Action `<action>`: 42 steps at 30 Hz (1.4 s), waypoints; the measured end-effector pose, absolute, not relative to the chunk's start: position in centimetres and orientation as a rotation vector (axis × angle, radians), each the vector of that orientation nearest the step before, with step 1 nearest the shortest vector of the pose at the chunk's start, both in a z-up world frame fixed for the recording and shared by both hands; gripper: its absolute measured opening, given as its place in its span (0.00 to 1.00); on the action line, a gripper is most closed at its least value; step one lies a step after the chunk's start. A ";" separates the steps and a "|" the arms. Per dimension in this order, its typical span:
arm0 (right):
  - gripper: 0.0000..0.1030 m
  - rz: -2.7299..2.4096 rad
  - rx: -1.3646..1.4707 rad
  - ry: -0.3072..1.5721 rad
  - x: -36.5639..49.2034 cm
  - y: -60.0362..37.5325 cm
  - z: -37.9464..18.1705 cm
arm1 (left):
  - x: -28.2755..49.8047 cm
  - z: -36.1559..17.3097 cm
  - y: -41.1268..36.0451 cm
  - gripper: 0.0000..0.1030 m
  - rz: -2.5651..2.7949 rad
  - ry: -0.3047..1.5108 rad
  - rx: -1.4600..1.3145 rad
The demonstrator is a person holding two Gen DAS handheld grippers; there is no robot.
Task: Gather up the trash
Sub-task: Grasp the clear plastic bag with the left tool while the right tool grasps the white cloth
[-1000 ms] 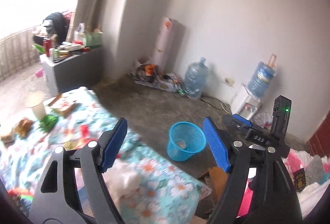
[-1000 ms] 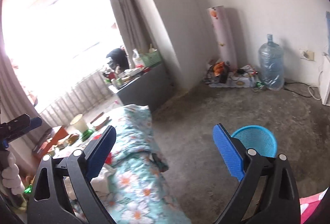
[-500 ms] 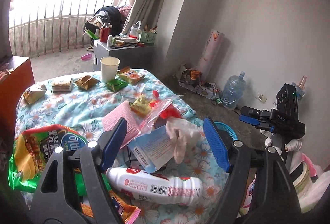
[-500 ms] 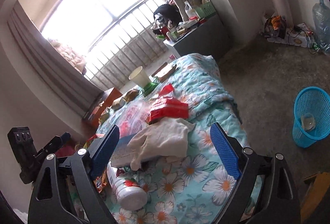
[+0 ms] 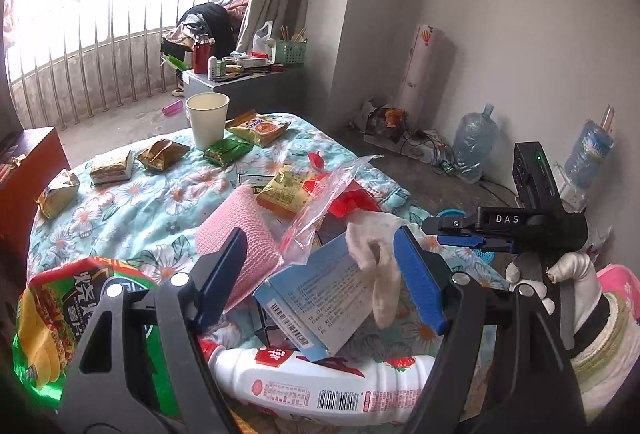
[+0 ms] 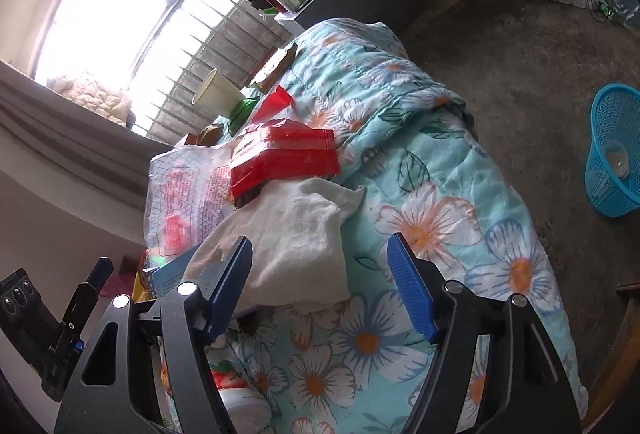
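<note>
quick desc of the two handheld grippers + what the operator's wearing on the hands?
Both alike: left gripper and right gripper have black plastic frames with triangular cutouts, silver rivets and ribbed blue pads. The right's body reads "DAS", green LED lit. The hand wears a white glove.

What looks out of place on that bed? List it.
Trash is heaped on the floral quilt: a white bottle lying on its side, a blue box tilted across it, and a crumpled white cloth draped over them.

right tool (image 6: pixel 318 276) closing, empty | white cloth (image 6: pixel 296 246) between jaws | blue basket (image 6: pixel 612 150) on floor
</note>
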State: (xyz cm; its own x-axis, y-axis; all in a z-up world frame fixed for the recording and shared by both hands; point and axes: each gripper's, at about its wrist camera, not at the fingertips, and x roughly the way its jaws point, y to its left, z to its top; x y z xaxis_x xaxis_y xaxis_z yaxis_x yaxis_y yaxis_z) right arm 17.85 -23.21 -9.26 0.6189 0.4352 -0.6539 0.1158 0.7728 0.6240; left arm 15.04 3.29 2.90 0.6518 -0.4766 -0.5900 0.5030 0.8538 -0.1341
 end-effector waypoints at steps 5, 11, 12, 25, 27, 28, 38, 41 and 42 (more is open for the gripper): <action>0.63 0.216 0.704 0.919 18.8 -23.5 -10.2 | 17.9 1.5 0.5 0.68 -0.534 0.703 0.122; 0.49 0.248 0.740 0.948 19.2 -23.5 -11.5 | 20.6 -0.5 -1.3 0.47 -0.480 0.790 0.184; 0.47 0.254 0.743 0.951 19.2 -23.5 -11.6 | 20.7 -0.7 -1.3 0.45 -0.473 0.790 0.185; 0.07 0.313 0.711 0.906 18.1 -22.6 -9.6 | 20.3 -0.1 0.5 0.09 -0.413 0.743 0.150; 0.06 0.326 0.717 0.885 17.7 -22.6 -9.0 | 19.9 0.2 0.8 0.09 -0.413 0.732 0.146; 0.06 0.334 0.721 0.875 17.5 -22.6 -8.7 | 19.7 0.4 0.8 0.09 -0.412 0.726 0.145; 0.05 0.407 0.716 0.760 14.6 -22.3 -5.0 | 16.8 4.2 2.7 0.09 -0.425 0.606 0.070; 0.05 0.422 0.704 0.712 13.6 -22.3 -3.6 | 15.9 5.4 3.3 0.09 -0.430 0.577 0.044; 0.05 0.426 0.701 0.699 13.3 -22.4 -3.2 | 15.7 5.8 3.4 0.09 -0.431 0.568 0.037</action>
State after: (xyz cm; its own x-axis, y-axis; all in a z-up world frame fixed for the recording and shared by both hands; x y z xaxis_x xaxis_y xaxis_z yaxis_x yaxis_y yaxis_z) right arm 13.31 -22.37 -3.18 0.6962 0.5706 -0.4356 -0.1265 0.6948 0.7080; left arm 15.68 3.41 5.79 0.7562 -0.3852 -0.5289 0.4054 0.9103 -0.0834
